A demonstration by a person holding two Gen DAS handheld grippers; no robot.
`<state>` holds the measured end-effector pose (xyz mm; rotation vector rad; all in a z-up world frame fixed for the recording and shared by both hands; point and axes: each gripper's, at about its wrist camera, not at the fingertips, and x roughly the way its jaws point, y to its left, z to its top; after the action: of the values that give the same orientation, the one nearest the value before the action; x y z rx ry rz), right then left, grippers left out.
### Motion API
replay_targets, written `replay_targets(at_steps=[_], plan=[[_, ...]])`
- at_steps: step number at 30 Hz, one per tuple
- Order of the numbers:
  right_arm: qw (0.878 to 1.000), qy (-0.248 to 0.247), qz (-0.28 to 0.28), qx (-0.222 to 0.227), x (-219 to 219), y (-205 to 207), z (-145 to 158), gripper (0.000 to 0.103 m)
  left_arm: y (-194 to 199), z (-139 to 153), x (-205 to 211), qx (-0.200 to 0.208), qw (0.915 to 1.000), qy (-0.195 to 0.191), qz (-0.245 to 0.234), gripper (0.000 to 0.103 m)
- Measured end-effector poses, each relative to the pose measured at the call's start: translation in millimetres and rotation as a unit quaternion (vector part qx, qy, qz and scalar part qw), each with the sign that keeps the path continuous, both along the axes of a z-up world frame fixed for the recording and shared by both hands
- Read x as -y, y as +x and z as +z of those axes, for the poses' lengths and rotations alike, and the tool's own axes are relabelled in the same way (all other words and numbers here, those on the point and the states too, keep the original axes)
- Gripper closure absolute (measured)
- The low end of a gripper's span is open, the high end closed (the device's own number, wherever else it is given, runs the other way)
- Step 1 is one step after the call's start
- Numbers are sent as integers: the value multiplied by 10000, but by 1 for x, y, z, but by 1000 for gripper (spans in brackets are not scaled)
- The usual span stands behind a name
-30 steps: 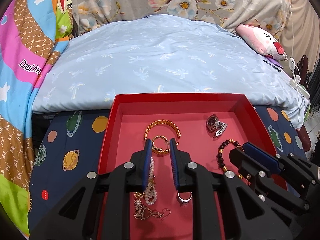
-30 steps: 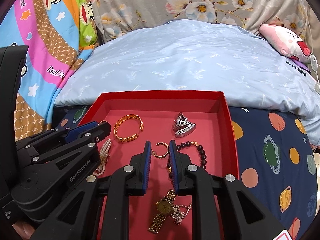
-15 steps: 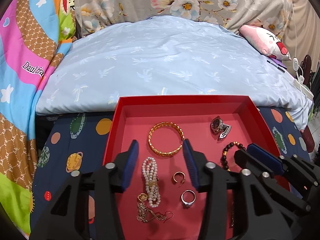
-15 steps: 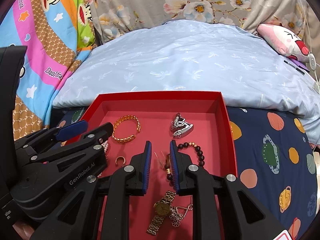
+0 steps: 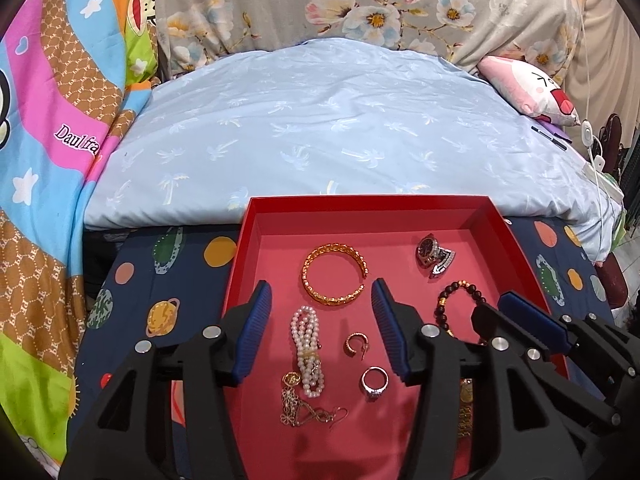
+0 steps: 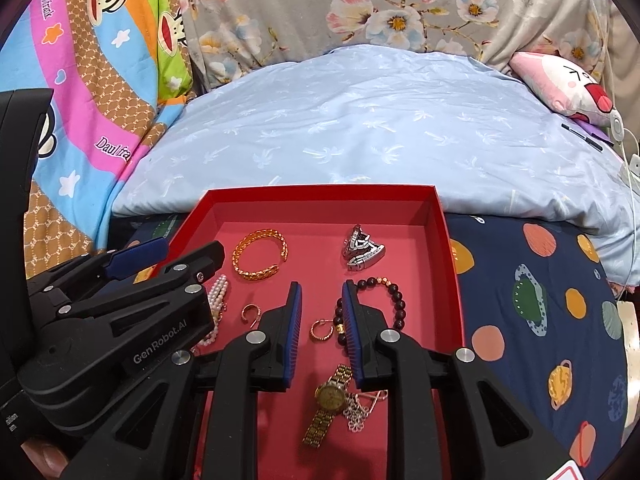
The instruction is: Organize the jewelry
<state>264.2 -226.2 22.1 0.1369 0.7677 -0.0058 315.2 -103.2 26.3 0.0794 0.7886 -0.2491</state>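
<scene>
Inside the red tray [image 5: 362,208], the left gripper [image 5: 322,294] gapes wide, empty; the right gripper [image 6: 321,294], partly open, empty, frames a gold hoop earring [image 6: 321,330] at its 6 o'clock.

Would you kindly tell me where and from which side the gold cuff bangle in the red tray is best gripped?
Come from above and pinch the gold cuff bangle across its closed arc, on the side away from its gap. It lies flat on the red tray, apart from other pieces, so one finger should fit inside the loop and one outside.
</scene>
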Motion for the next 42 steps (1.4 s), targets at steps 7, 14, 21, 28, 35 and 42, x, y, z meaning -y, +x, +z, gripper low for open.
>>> replay_targets(at_steps=[7, 14, 21, 28, 35, 42], plan=[[9999, 21, -111, 56, -1, -23, 9, 69, -21, 10, -7, 57, 10000, 18, 40, 53], [9993, -181, -322, 93, -12, -52, 13, 69, -51, 5, -18, -150, 9998, -108, 114, 53], [9977, -211, -612, 198, -12, -83, 13, 40, -75, 1, -32, -157, 9994, -80, 309, 44], [9970, -198, -717, 231, -13, -98, 11, 30, -93, 5, -40, 69, 9989, 188, 415, 29], [9952, -346, -816, 413, -18, -108, 12, 18, -101, 5, -53, 236, 9967, 209, 743, 9], [9940, -507, -891, 375, -21, -109, 6, 17, -104, -2, -54, 268, 9963, 324, 755, 9]])
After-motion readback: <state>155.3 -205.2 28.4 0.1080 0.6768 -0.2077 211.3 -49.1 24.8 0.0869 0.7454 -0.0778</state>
